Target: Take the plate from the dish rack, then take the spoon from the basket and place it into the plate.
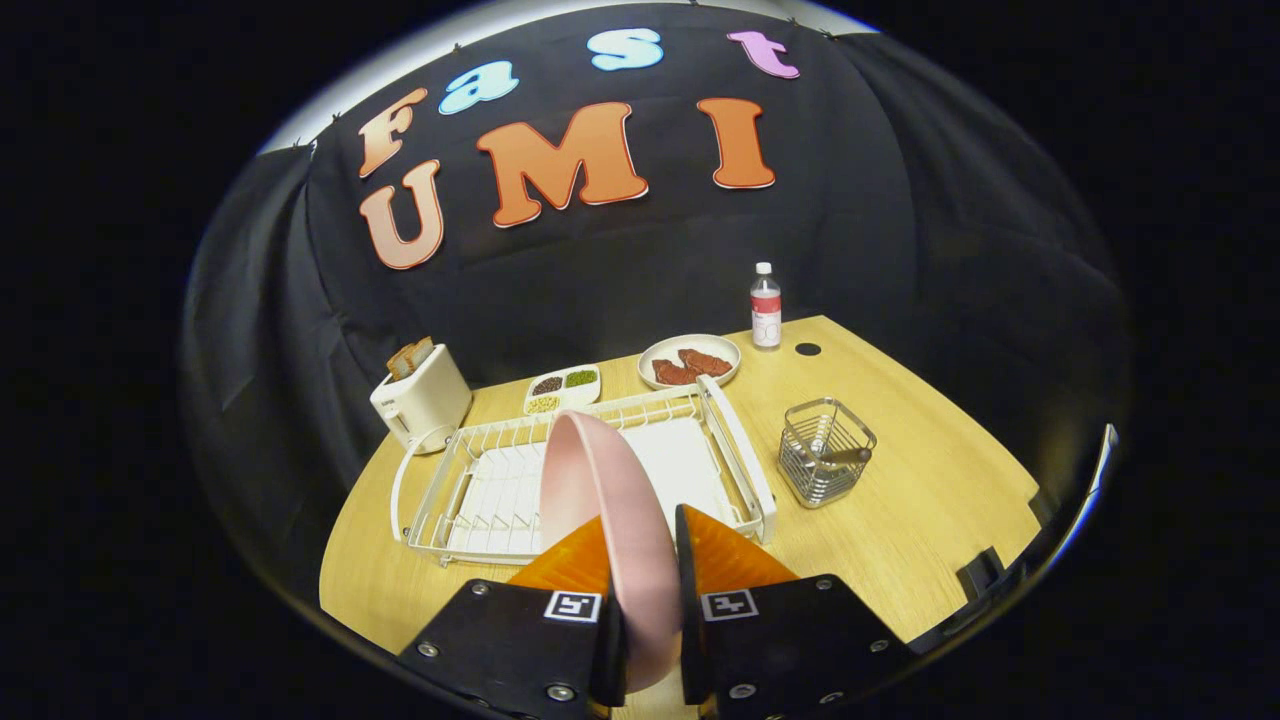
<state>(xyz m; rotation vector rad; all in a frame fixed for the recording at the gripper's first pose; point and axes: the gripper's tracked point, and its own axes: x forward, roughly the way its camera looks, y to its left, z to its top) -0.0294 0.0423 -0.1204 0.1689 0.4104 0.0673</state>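
I see my gripper holding the pink plate on its edge, with both orange fingers pressed against its sides. The plate is smooth and round, and it stands upright over the white dish rack. The rack is made of thin white wires with a flat tray under it. To the right of the rack sits a small shiny wire basket, with the spoon in it. Behind the rack I see a white toaster with bread in it, a little white tray of beans, a round dish with red meat, and a clear bottle. All of it rests on a light wooden table.
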